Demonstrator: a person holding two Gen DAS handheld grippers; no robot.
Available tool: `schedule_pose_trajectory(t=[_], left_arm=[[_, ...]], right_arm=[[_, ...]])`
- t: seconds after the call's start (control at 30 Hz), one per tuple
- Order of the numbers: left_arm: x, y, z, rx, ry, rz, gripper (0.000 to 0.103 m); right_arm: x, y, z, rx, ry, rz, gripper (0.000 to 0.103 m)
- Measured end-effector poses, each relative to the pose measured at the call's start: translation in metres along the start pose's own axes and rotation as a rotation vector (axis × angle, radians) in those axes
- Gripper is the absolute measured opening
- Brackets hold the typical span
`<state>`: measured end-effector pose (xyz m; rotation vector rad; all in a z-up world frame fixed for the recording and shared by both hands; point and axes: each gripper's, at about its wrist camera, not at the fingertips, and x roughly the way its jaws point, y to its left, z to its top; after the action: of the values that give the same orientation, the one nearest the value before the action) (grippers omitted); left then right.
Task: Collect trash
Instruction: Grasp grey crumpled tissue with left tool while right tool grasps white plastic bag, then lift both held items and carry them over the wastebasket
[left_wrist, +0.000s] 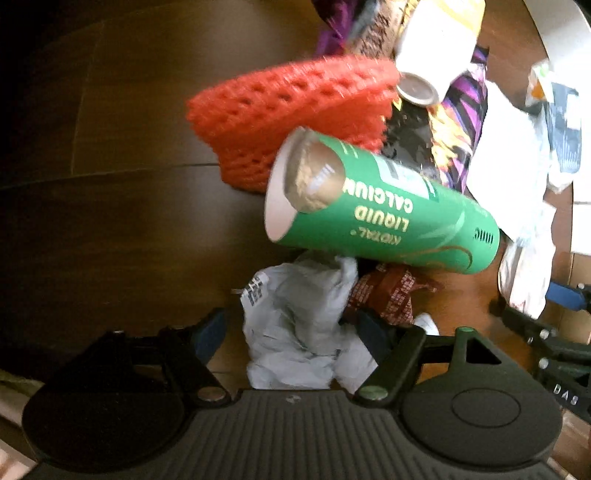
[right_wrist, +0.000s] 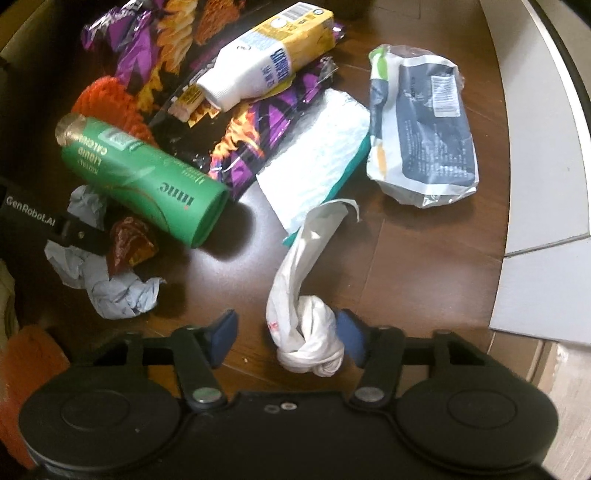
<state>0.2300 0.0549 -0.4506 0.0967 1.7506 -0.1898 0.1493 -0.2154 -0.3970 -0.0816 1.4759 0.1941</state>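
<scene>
Trash lies scattered on a dark wooden table (right_wrist: 424, 266). My left gripper (left_wrist: 295, 339) is open, its fingers either side of a crumpled grey bag (left_wrist: 295, 325) that also shows in the right wrist view (right_wrist: 114, 295). A green tube (left_wrist: 384, 206) lies on its side just beyond, also in the right wrist view (right_wrist: 144, 181). My right gripper (right_wrist: 288, 332) is open around a knotted white plastic bag (right_wrist: 306, 317), which touches the right finger.
A red foam net (left_wrist: 288, 118), a white and yellow bottle (right_wrist: 266, 55), purple snack bags (right_wrist: 258, 136), a brown wrapper (right_wrist: 129, 243), a white pouch (right_wrist: 317, 155) and a grey packet (right_wrist: 424, 125) lie around. The table's curved edge (right_wrist: 495, 147) runs on the right.
</scene>
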Motion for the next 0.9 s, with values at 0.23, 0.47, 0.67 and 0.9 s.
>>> schedule_pose_trajectory(t=[0.23, 0.47, 0.67, 0.9], left_arm=[[0.008, -0.007, -0.008, 0.031, 0.051, 0.001, 0.031], [-0.006, -0.017, -0.015, 0.047, 0.032, -0.014, 0.018], [-0.04, -0.021, -0.013, 0.034, -0.002, -0.016, 0.016], [-0.097, -0.034, -0.023, 0.036, -0.11, -0.01, 0.016]], right_arm=[[-0.001, -0.008, 0.0, 0.037, -0.001, -0.012, 0.022], [-0.009, -0.006, -0.006, 0.037, -0.013, -0.043, 0.012], [-0.048, -0.006, -0.005, 0.063, -0.09, -0.023, 0.01], [-0.101, -0.002, 0.01, 0.065, -0.227, 0.014, 0.01]])
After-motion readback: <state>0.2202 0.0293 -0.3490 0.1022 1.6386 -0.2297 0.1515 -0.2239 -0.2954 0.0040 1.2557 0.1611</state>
